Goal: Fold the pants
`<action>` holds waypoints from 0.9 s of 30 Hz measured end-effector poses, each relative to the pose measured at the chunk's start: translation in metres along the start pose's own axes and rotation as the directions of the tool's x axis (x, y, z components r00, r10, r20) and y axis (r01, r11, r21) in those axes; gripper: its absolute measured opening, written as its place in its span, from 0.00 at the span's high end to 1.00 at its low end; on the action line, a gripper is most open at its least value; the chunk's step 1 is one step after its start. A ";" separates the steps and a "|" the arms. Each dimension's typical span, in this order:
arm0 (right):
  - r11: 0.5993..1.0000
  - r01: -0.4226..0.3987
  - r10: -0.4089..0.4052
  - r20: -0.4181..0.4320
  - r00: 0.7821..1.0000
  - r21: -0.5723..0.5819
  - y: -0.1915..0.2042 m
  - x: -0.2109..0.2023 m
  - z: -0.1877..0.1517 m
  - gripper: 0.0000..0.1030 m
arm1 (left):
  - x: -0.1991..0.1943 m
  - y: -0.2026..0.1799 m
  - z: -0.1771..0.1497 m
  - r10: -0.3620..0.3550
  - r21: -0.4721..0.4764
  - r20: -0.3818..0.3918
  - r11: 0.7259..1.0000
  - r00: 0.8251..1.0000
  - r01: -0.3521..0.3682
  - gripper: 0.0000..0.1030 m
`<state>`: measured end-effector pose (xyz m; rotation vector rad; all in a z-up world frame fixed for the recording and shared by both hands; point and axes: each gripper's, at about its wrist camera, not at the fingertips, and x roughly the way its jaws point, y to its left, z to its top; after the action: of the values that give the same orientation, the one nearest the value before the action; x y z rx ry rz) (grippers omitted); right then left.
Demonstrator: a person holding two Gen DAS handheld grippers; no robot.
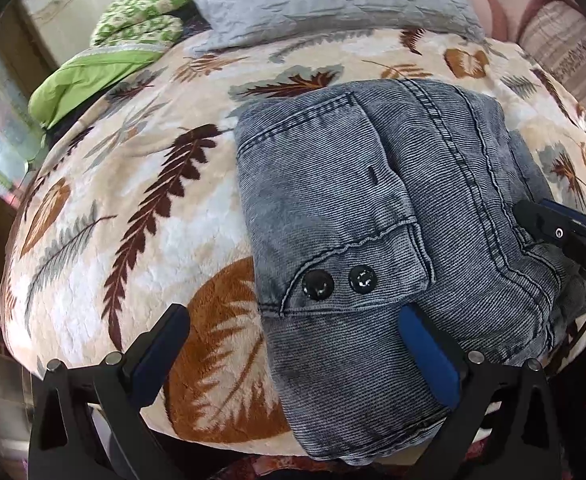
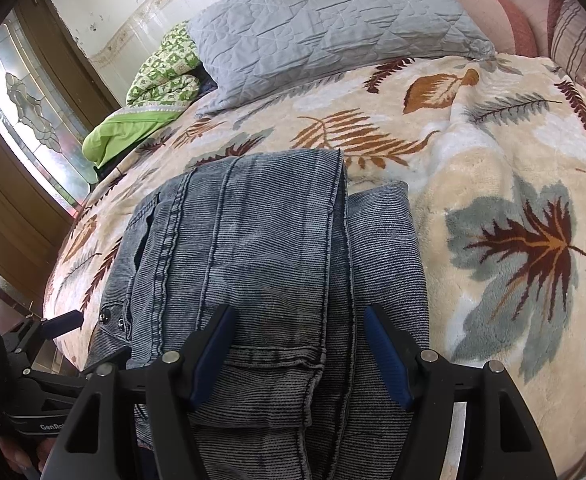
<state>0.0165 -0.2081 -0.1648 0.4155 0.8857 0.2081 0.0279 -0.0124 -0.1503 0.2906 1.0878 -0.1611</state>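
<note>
The folded pants (image 1: pixel 377 216) are laid on the leaf-patterned blanket (image 1: pixel 125 208). The left gripper (image 1: pixel 293 344) and right gripper (image 2: pixel 299 352) are held open above them, nothing clamped.

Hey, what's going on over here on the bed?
A person with a gripper in each hand is folding grey-blue jeans on a leaf-patterned blanket. The jeans already lie in a compact folded stack. Both the left gripper and the right gripper hover open over its near edge, gripping nothing.
</note>
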 end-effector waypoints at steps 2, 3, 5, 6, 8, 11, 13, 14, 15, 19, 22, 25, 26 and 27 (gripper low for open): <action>1.000 -0.011 0.011 -0.009 1.000 0.012 -0.001 -0.001 0.002 0.31 | -0.004 0.007 0.004 0.015 0.000 0.014 1.000 1.000 -0.015 0.00; 0.999 -0.025 0.025 -0.011 1.000 0.025 -0.004 -0.002 0.003 0.31 | -0.007 0.012 0.004 0.031 -0.008 0.035 0.999 0.999 -0.031 0.00; 0.997 -0.054 0.055 -0.009 0.998 0.058 -0.011 -0.003 0.005 0.31 | -0.014 0.023 0.005 0.062 -0.022 0.077 0.998 0.995 -0.061 0.00; 0.994 -0.068 0.068 0.001 0.998 0.080 -0.016 -0.006 0.006 0.31 | -0.016 0.031 0.007 0.079 -0.030 0.087 0.997 0.993 -0.077 0.00; 0.992 -0.062 0.058 0.042 0.997 0.106 -0.026 -0.015 0.010 0.31 | -0.014 0.043 0.008 0.086 -0.037 0.080 0.996 0.993 -0.083 0.00; 0.988 -0.040 0.029 0.078 0.997 0.147 -0.046 -0.026 0.013 0.31 | -0.006 0.063 0.008 0.061 -0.053 0.053 0.997 0.997 -0.058 0.00; 0.977 -0.052 0.038 0.070 0.997 0.206 -0.064 -0.028 0.014 0.31 | -0.001 0.072 0.007 0.031 -0.053 0.040 0.998 0.999 -0.029 0.00; 0.966 -0.074 0.060 0.062 0.996 0.249 -0.075 -0.027 0.013 0.31 | 0.001 0.074 0.005 0.006 -0.052 0.035 0.999 0.999 -0.004 0.00; 0.948 -0.113 0.104 0.048 0.993 0.298 -0.087 -0.025 0.011 0.31 | 0.002 0.075 0.005 -0.023 -0.048 0.030 0.999 0.999 0.024 0.00; 0.877 -0.265 0.279 0.025 0.960 0.400 -0.113 -0.015 0.004 0.31 | 0.008 0.075 0.005 -0.089 -0.018 0.033 0.996 0.995 0.090 0.00; 0.852 -0.315 0.335 0.027 0.942 0.419 -0.119 -0.012 0.004 0.31 | 0.013 0.081 0.009 -0.157 -0.033 0.024 0.987 0.987 0.158 0.00; 0.851 -0.321 0.346 0.015 0.938 0.417 -0.117 -0.008 0.006 0.31 | 0.016 0.084 0.017 -0.207 -0.049 0.024 0.977 0.978 0.208 0.00; 0.856 -0.319 0.347 0.006 0.938 0.408 -0.112 -0.005 0.008 0.31 | 0.016 0.084 0.020 -0.213 -0.044 0.032 0.976 0.977 0.214 0.00; 0.860 -0.318 0.348 -0.003 0.937 0.399 -0.109 -0.003 0.009 0.31 | 0.016 0.084 0.023 -0.212 -0.038 0.041 0.976 0.976 0.214 0.00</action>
<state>0.0229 -0.3100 -0.2051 0.9484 0.9265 0.3688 0.0773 0.0606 -0.1413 0.1313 1.0835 -0.3332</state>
